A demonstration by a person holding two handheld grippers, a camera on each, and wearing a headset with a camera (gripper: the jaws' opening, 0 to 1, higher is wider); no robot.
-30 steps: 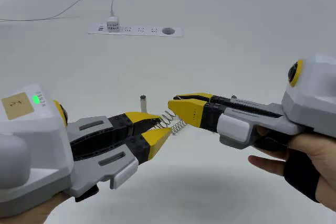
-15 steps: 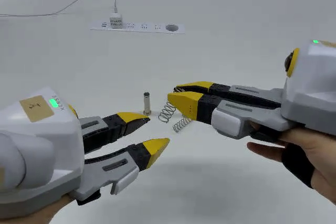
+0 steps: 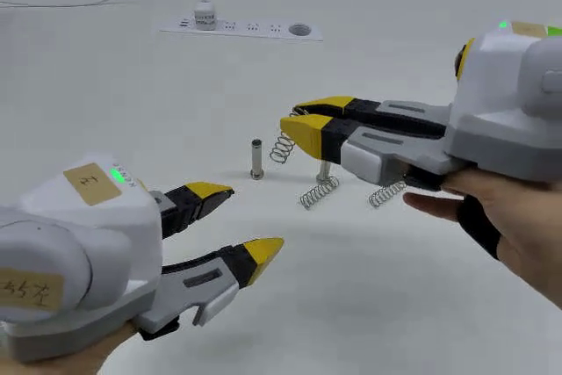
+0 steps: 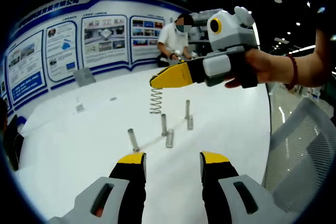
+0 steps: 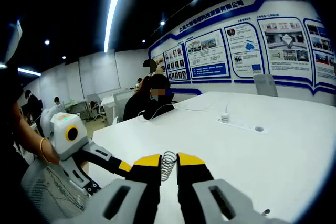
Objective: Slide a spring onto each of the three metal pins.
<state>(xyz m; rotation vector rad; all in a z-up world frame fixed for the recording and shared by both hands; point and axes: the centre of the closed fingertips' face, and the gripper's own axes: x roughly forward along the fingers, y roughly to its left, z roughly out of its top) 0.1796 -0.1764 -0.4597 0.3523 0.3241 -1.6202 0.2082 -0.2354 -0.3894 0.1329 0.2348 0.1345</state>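
Observation:
My right gripper (image 3: pixel 294 120) is shut on one end of a small wire spring (image 3: pixel 282 147), which hangs off the white table. In the right gripper view the spring (image 5: pixel 168 165) sits between the closed jaws. One metal pin (image 3: pixel 256 158) stands just left of the hanging spring, and a second pin (image 3: pixel 324 171) is partly behind the right gripper. Two more springs (image 3: pixel 319 191) (image 3: pixel 386 192) lie on the table. My left gripper (image 3: pixel 237 219) is open and holds nothing, nearer to me. In the left gripper view three pins (image 4: pixel 133 140) (image 4: pixel 164 124) (image 4: pixel 187 109) stand beyond the open jaws, under the spring (image 4: pixel 156 100).
A white power strip (image 3: pixel 241 28) with a plugged-in charger and cable lies at the far side of the table. People sit at the table's end in both gripper views. A mesh chair (image 4: pixel 304 150) stands at the table's side.
My left gripper has opened and drawn back from the spring. The right gripper has lifted the spring off the table and carried it up beside the pins.

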